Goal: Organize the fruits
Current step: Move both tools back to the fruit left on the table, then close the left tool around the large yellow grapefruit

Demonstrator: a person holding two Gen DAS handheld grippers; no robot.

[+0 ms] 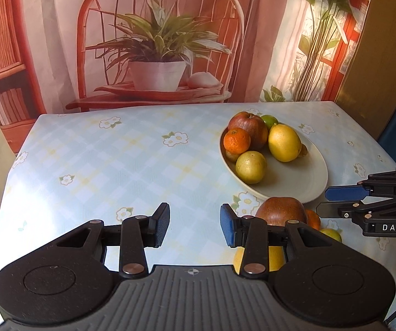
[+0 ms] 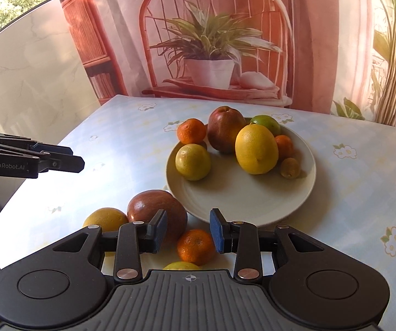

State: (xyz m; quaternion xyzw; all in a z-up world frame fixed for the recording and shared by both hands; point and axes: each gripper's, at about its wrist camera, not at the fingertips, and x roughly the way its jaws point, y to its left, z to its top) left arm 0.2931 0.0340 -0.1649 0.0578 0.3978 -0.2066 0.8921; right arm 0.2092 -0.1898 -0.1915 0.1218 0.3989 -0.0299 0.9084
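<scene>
A pale plate point(image 2: 253, 201) point(image 1: 294, 182) holds a red apple point(image 2: 225, 132), a big lemon point(image 2: 255, 149), a yellow-green citrus point(image 2: 192, 161), a lime point(image 2: 266, 122), small oranges and a small brownish fruit point(image 2: 290, 167). On the cloth in front of the plate lie a second red apple point(image 2: 156, 211) point(image 1: 280, 211), a tangerine point(image 2: 196, 247), a yellow fruit point(image 2: 105, 218) and another yellow-green fruit point(image 2: 181, 266). My right gripper point(image 2: 188, 230) is open and empty, just above the tangerine. My left gripper point(image 1: 195, 224) is open and empty over bare cloth, left of the loose fruit.
The table carries a pale blue checked cloth with flowers point(image 1: 115, 165). A printed backdrop of a chair and potted plant point(image 1: 156, 55) hangs behind the far edge. A pale wall panel point(image 2: 32, 82) stands left of the table. The left gripper shows in the right wrist view point(image 2: 76, 157).
</scene>
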